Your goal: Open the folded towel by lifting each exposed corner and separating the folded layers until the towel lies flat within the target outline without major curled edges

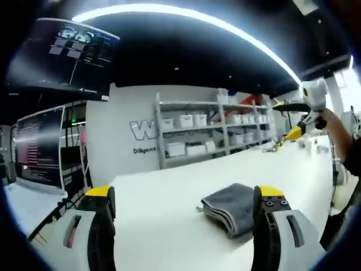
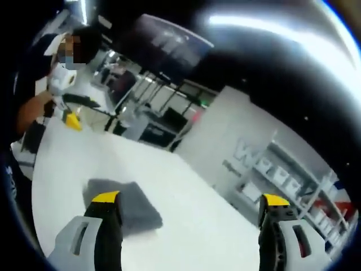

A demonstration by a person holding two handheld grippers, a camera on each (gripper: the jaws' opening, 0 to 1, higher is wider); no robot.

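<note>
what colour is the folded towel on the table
Dark grey. The folded towel shows best in the left gripper view, lying on the white table.

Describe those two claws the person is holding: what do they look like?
Both look alike. The left claw has two chunky light-grey jaws with black inner faces and bright yellow tips; one jaw shows small screws, and each has a slot in its side. The right claw has the same grey jaws and yellow tips.

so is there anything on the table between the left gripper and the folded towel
No. In the left gripper view the open left gripper hangs just short of the grey folded towel, and the stretch of white table between its jaws and the towel is bare.
</note>
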